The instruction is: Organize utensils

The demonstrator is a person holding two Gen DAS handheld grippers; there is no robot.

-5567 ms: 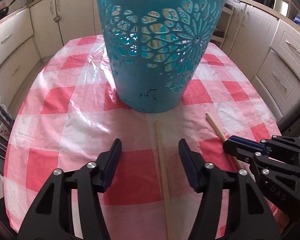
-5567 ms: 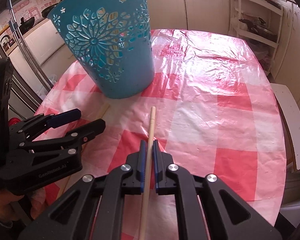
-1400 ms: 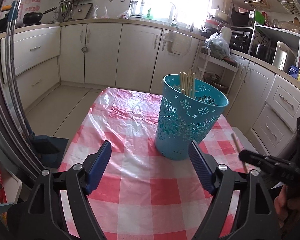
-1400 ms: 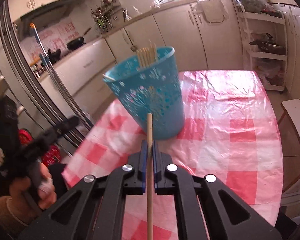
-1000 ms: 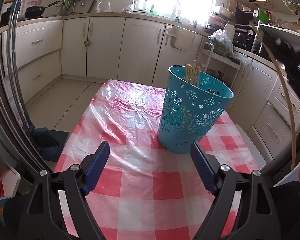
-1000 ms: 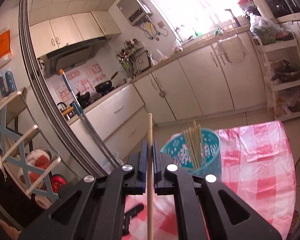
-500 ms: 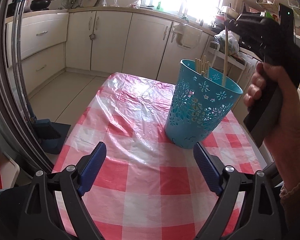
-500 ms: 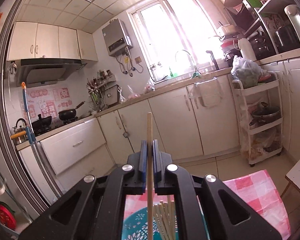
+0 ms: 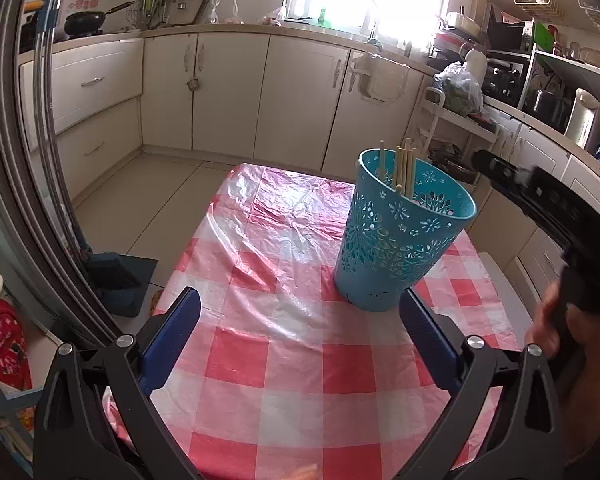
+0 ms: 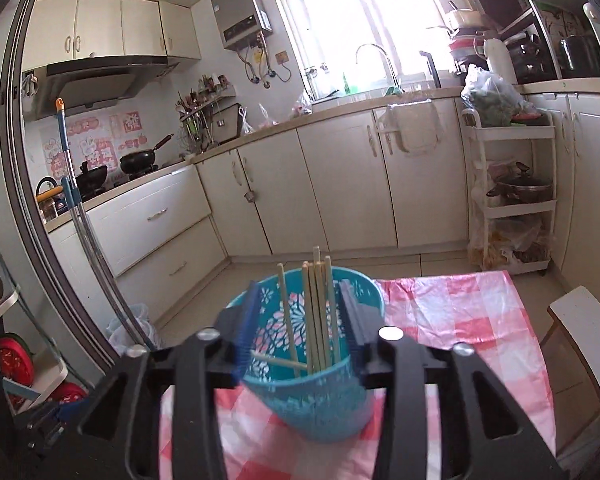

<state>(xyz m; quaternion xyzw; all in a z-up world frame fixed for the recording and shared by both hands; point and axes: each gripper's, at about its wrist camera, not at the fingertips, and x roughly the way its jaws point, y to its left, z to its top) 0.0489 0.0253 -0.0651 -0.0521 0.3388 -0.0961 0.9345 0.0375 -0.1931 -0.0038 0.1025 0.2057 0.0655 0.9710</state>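
A teal perforated basket stands on the red-and-white checked tablecloth and holds several wooden chopsticks upright. My left gripper is open and empty, held above the near part of the table, short of the basket. My right gripper is open and empty, just above the basket's rim, with the chopsticks showing between its fingers. In the left wrist view the right gripper sits to the right of the basket's top.
Kitchen cabinets and a counter run behind the table. A white shelf trolley stands at the right. A white stool is beside the table's right edge. A mop leans at the left.
My right gripper has opened and let go of the chopstick, which now stands in the basket. The right gripper has pulled back to the right of the basket. The left gripper stays open.
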